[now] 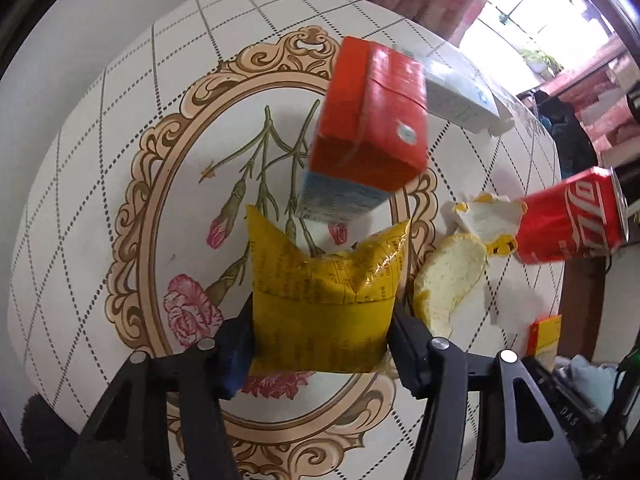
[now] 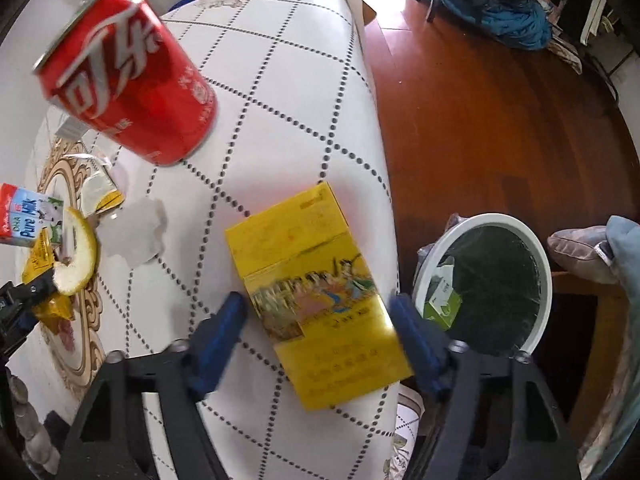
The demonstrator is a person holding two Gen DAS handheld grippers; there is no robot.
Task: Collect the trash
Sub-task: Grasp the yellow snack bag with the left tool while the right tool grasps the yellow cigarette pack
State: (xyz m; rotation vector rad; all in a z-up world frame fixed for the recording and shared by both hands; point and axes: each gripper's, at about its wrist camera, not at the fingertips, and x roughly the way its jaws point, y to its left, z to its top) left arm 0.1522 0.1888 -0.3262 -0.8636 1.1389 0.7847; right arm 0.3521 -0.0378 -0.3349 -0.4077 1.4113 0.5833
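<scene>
A yellow snack bag lies on the patterned table, and my left gripper is shut on it, a pad pressed against each side. In the right wrist view a flat yellow box lies near the table's right edge. My right gripper points down over it and straddles its lower half. Its jaws are open, with a thin gap showing at the left pad. A white-rimmed bin with a dark liner stands on the floor just right of the box.
Behind the bag stand a red milk carton and a white carton. A red cola can stands upright at the back. Fruit peel, a torn wrapper and a crumpled tissue lie between the two grippers.
</scene>
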